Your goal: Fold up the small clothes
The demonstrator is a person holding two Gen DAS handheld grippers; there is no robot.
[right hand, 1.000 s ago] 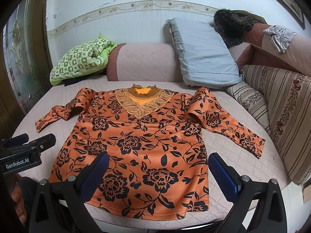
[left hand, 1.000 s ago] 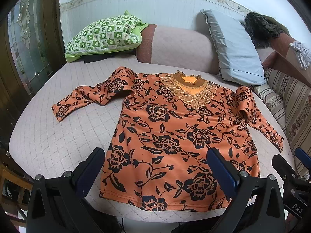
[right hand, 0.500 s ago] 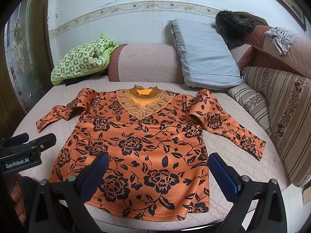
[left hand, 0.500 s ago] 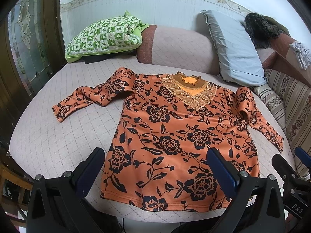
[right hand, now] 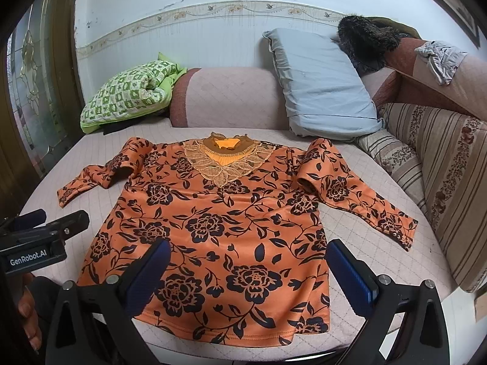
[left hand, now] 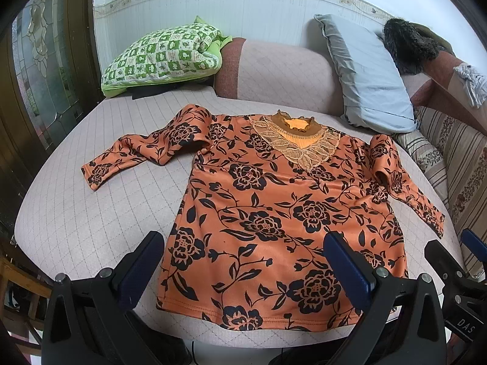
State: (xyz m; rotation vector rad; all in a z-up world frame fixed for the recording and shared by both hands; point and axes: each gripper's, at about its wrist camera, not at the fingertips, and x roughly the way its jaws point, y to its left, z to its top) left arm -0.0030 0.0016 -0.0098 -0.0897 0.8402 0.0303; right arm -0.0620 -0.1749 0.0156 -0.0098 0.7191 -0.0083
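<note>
An orange long-sleeved top with black flowers lies flat, front up, on a quilted pink sofa seat, collar away from me and hem toward me. It also shows in the right wrist view. Both sleeves lie spread outward, bent at the elbows. My left gripper is open and empty, hovering above the hem. My right gripper is open and empty, also above the hem. The left gripper's body shows at the left edge of the right wrist view.
A green checked quilt and a grey pillow rest against the sofa back. A striped cushion borders the seat on the right. A wood-framed glass door stands on the left. The seat's front edge lies just below the hem.
Both views shifted very slightly; the top sits a touch lower in frame. The top itself has not moved and both grippers stay open.
</note>
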